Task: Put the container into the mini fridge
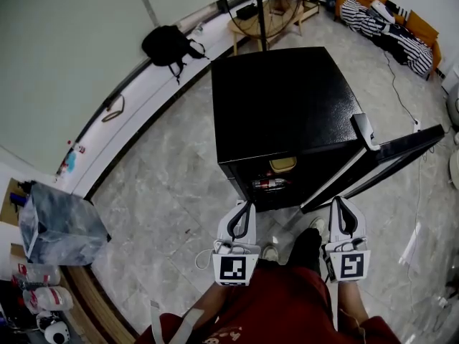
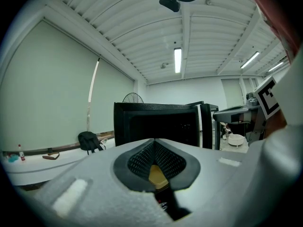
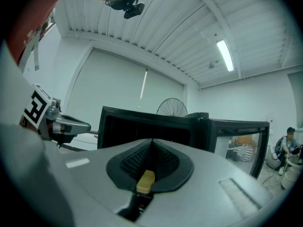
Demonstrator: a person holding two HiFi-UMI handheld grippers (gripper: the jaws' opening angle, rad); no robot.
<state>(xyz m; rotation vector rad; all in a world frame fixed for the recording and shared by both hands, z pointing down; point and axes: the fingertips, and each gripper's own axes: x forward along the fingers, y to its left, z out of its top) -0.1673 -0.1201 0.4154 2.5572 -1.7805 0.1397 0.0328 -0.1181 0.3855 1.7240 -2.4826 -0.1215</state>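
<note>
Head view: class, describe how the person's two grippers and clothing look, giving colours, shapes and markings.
The left gripper and right gripper are both pale grey, with long tapering tongs lined in black ribbed padding. Each carries a white cube printed with a black square marker. The person wears a red top with pale straps.

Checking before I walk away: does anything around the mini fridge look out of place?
Only the mini fridge door stands wide open, though the yellow container already sits inside. Nothing looks spilled or damaged.
</note>
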